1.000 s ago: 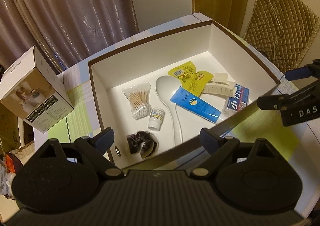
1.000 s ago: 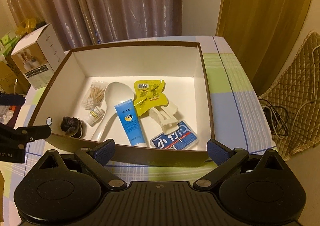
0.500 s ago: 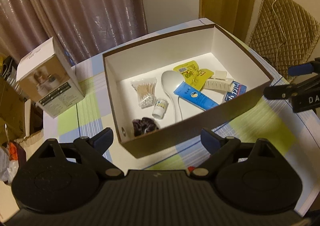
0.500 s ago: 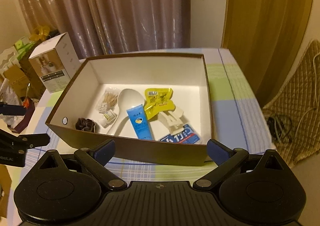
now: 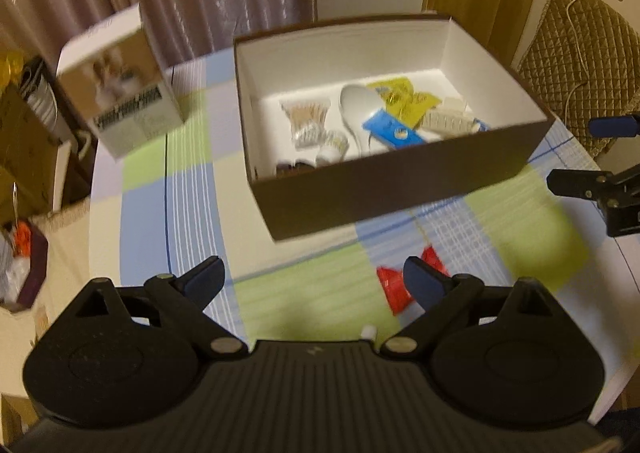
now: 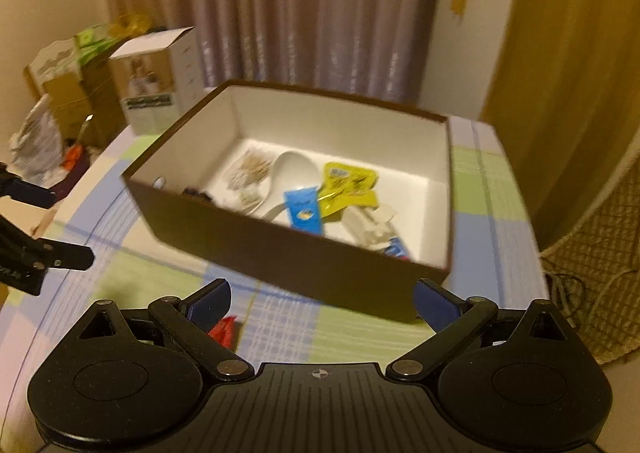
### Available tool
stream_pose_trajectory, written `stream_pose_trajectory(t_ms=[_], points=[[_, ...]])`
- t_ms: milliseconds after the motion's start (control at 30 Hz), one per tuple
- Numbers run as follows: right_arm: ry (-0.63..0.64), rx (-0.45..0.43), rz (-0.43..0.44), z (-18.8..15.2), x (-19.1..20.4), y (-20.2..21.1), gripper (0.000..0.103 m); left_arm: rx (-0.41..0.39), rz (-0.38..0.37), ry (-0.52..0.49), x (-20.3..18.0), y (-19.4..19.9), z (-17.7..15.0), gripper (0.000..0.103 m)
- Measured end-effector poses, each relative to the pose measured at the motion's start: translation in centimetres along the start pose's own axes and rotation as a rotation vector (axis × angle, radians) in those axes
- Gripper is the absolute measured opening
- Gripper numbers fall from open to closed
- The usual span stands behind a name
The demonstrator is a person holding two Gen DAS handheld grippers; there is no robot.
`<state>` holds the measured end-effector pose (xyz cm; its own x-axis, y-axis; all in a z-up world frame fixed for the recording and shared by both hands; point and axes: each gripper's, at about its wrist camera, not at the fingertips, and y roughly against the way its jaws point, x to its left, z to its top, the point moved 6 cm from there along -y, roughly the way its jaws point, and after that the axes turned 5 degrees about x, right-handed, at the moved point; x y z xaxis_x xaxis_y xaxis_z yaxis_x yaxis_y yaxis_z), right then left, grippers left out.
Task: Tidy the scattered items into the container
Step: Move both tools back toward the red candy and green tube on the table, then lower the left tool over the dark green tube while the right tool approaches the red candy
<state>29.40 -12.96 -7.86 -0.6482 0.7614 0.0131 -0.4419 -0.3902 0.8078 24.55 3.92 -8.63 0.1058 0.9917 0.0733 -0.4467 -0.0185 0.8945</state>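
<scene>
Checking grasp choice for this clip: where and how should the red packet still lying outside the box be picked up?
The red packet lies flat on the tablecloth beside the left tongs. Probably come straight down with those open tongs and pinch across its narrow middle; its outline is blurred.

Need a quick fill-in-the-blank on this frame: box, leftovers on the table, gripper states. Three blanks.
1. The brown box has a ____ interior.
2. The red packet lies on the tablecloth, ____ the box.
3. The left gripper and the right gripper are both ____ and hold nothing.

Missing words: white; outside; open
</scene>
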Motion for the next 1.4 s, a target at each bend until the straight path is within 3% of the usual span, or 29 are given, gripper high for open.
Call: stream_pose_trajectory(t_ms=[367, 700, 1033, 1233, 1400], points=[[0.027, 0.075, 0.016, -3.4, 0.5, -0.9, 0.102, 0.057, -0.028, 0.074, -0.6, -1.2, -4.3, 0.094], [-0.028, 0.128, 0.057, -5.8, 0.6, -1.6, 0.102, 0.11, -0.051, 0.086, -1.8, -2.5, -7.8, 0.094], [-0.054, 0.117, 0.117, -6.4, 1.1, -1.8, 0.102, 0.143, -0.09, 0.08, -3.3, -2.9, -10.0, 0.095], [-0.048, 0.188, 0.126, -7.4, 1.4, -2.7, 0.102, 0.181, -0.119, 0.081, -3.8, -3.5, -10.9, 0.095], [-0.054, 0.249, 0.156, -8.7, 1.5, -3.6, 0.102, 0.202, -0.097, 0.116, -3.3, -3.9, -11.9, 0.095]])
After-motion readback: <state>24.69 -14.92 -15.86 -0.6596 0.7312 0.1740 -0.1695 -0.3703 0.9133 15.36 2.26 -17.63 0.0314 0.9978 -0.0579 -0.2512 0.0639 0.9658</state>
